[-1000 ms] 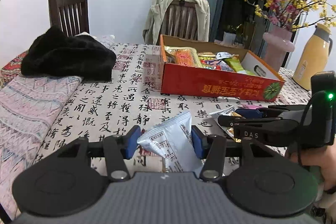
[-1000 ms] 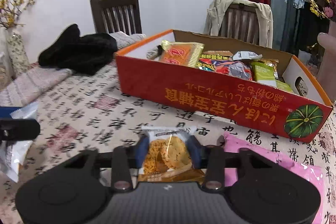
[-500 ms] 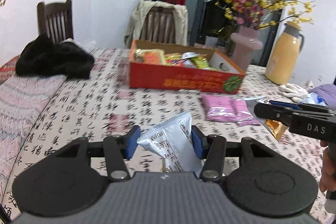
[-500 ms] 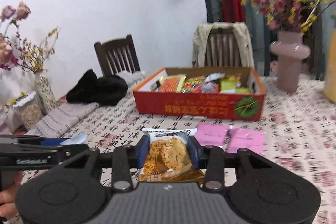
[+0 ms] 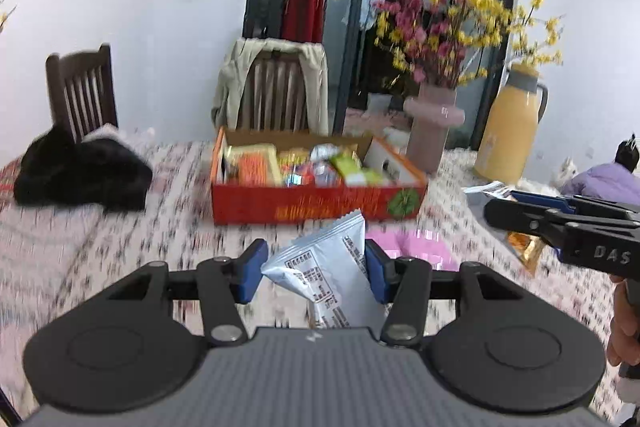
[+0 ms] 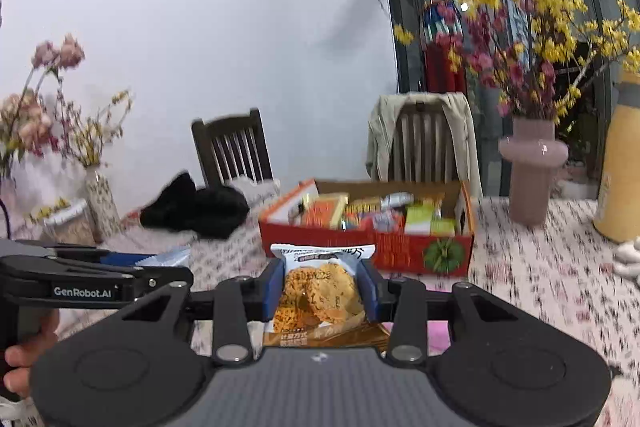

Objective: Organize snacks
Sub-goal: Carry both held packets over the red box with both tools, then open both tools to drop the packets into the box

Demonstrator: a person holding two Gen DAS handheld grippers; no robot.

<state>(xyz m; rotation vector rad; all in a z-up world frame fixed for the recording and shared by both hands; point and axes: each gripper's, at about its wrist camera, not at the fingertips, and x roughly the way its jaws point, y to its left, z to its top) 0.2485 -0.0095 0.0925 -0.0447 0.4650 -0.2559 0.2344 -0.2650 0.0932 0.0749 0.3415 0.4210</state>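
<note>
My left gripper [image 5: 314,271] is shut on a pale blue snack packet [image 5: 324,267], held above the table. My right gripper [image 6: 322,289] is shut on a clear-fronted packet of round biscuits [image 6: 320,295]. Each gripper shows in the other's view: the right gripper [image 5: 520,217] at the right edge, the left gripper [image 6: 160,267] at the left edge. Farther back on the table stands a red cardboard box [image 5: 316,205] [image 6: 400,251] holding several snack packets. Two pink packets [image 5: 408,247] lie flat in front of the box.
A pink vase with flowering branches [image 5: 432,131] and a yellow thermos jug [image 5: 508,131] stand right of the box. A black garment [image 5: 80,175] lies at the left. Two wooden chairs [image 5: 276,91] stand behind the table. White gloves [image 6: 628,259] lie at the right.
Both grippers have pulled back from the red box and risen, each keeping its packet. The box now looks smaller and farther away, and more of the room shows.
</note>
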